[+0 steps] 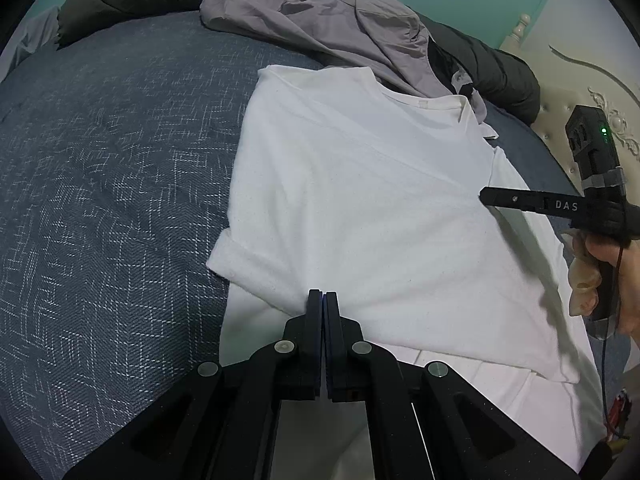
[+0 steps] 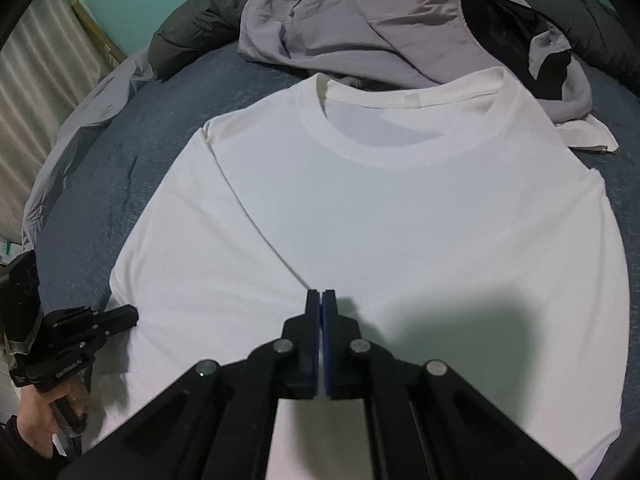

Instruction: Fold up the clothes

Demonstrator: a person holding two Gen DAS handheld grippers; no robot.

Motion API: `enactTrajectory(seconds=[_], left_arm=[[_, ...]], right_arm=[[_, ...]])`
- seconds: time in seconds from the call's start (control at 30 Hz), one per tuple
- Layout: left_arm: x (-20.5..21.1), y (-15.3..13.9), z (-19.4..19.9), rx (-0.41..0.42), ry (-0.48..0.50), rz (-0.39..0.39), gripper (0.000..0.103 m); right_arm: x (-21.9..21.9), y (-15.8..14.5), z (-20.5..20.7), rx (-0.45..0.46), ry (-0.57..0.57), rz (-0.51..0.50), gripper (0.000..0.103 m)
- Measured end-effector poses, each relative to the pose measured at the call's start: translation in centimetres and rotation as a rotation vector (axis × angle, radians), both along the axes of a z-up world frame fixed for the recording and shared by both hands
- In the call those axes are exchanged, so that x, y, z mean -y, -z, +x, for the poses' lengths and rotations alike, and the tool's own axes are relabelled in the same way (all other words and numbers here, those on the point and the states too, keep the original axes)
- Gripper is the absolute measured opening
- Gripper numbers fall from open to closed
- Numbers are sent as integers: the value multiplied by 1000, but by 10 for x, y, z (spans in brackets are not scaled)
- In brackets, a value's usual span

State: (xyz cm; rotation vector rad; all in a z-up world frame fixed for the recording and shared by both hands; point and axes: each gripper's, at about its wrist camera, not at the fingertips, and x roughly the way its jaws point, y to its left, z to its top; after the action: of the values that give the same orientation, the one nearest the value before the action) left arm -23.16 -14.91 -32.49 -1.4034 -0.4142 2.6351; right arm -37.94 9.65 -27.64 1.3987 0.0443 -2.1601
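Closed right gripper (image 2: 322, 296) over white T-shirt (image 2: 400, 220), left gripper (image 1: 322, 298) at its edge

Both tongs point steeply downward with their jaws pressed together. The left tongs (image 1: 322, 300) and right tongs (image 2: 321, 300) are each gripped by a bare hand (image 1: 612, 256) at the handle.

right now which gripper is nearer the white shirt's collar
Right. The right gripper sits over the white shirt's chest below the collar; the left gripper is at the shirt's side edge, farther off.
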Motion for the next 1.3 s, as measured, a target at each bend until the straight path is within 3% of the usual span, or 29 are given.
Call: enactTrajectory(seconds=[0.17, 0.23, 0.27, 0.33, 0.37, 0.47, 0.5, 0.53, 0.63, 1.03, 1.3], left_arm=[[1, 0, 0, 1, 1, 10, 0], [1, 0, 0, 1, 0, 12, 0], [1, 0, 0, 2, 0, 13, 0], [2, 0, -1, 3, -2, 16, 0], [2, 0, -1, 3, -2, 16, 0], [1, 0, 0, 3, -4, 16, 0], [1, 0, 0, 3, -5, 16, 0], [1, 0, 0, 3, -5, 17, 0], [1, 0, 0, 3, -5, 17, 0], [4, 1, 0, 4, -10, 40, 0], [13, -21, 17, -9, -25, 16, 3]], right_arm=[[-11, 3, 0, 7, 36, -22, 1], [-22, 1, 3, 33, 49, -76, 3], [-26, -1, 6, 43, 42, -93, 6], [-33, -4, 16, 20, 23, -60, 30], [-36, -5, 21, 15, 14, -46, 31], [-47, -1, 30, 31, 2, -41, 31], [-49, 1, 32, 35, -1, -34, 26], [-50, 4, 33, 38, -2, -27, 14], [-56, 6, 37, 36, 2, -18, 1], [-60, 4, 34, -23, 59, 29, 1], [-118, -29, 66, -17, 148, 75, 1]])
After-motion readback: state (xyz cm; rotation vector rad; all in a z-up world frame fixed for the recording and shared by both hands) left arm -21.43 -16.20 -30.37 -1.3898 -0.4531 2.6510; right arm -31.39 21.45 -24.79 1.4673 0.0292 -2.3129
